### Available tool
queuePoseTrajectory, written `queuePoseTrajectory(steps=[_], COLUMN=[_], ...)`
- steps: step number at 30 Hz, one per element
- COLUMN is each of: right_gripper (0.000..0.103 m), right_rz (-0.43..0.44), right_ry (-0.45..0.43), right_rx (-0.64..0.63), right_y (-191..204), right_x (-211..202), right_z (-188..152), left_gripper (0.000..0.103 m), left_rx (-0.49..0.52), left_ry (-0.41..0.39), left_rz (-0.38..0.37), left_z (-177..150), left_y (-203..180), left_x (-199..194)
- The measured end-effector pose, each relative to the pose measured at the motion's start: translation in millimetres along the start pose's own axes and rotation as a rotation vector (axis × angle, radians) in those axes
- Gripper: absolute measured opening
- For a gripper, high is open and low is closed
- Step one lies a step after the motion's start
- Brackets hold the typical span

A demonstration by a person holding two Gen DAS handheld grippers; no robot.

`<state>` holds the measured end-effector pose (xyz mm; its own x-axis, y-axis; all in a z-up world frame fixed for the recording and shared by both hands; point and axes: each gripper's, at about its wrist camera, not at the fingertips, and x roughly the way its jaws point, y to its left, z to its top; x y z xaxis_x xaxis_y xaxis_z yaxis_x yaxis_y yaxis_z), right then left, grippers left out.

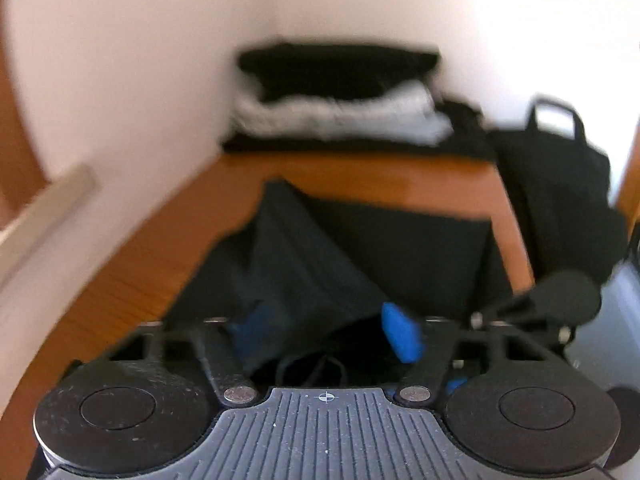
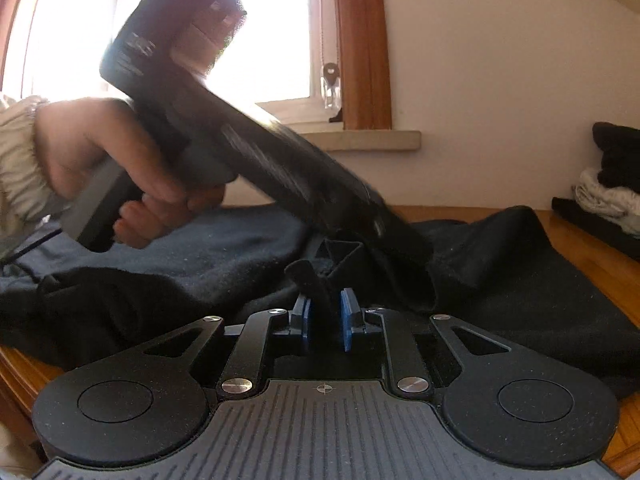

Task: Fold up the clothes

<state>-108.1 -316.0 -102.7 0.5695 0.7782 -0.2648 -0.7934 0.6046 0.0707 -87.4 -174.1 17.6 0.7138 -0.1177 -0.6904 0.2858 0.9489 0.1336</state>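
A dark garment [image 1: 400, 248] lies spread on the wooden table [image 1: 360, 172], with one fold standing up in a peak [image 1: 276, 200]. My left gripper [image 1: 324, 334] is wide apart; the cloth drapes over its left pad, and the right pad [image 1: 400, 336] is bare. In the right wrist view a hand [image 2: 120, 160] holds the left gripper's body [image 2: 260, 148], which slants down into the raised garment [image 2: 520, 300]. My right gripper [image 2: 326, 316] sits low on the cloth. Its blue pads stand slightly apart, with a thin strip of the fabric [image 2: 316, 288] loose between them.
A stack of folded clothes [image 1: 340, 92], black over white, sits in the far corner against the wall and shows again as the stack [image 2: 616, 176]. A black bag [image 1: 560, 184] stands off the table's right edge. The window [image 2: 260, 40] and its sill [image 2: 360, 140] lie behind the hand.
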Motion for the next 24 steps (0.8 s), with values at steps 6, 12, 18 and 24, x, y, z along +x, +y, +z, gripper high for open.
queuePoseTrajectory(steps=[6, 12, 18, 24], right_gripper=[0.017, 0.011, 0.011, 0.025], right_rz=[0.001, -0.022, 0.071, 0.057], right_ry=[-0.011, 0.013, 0.004, 0.012], right_rx=[-0.004, -0.061, -0.074, -0.194], right_y=[-2.5, 6.8, 12.9, 25.4], right_x=[-0.2, 0.0, -11.9, -26.9], right_z=[-1.3, 4.0, 11.9, 11.7], left_gripper=[0.047, 0.004, 0.004, 0.012], left_rx=[0.032, -0.113, -0.341, -0.501], left_ry=[0.018, -0.102, -0.231, -0.132], left_rz=[0.019, 0.044, 0.065, 0.091], left_z=[0.1, 15.9, -12.0, -54.8], left_y=[-1.5, 36.5, 115.7, 156.5], left_x=[15.2, -1.4, -53.4, -45.4])
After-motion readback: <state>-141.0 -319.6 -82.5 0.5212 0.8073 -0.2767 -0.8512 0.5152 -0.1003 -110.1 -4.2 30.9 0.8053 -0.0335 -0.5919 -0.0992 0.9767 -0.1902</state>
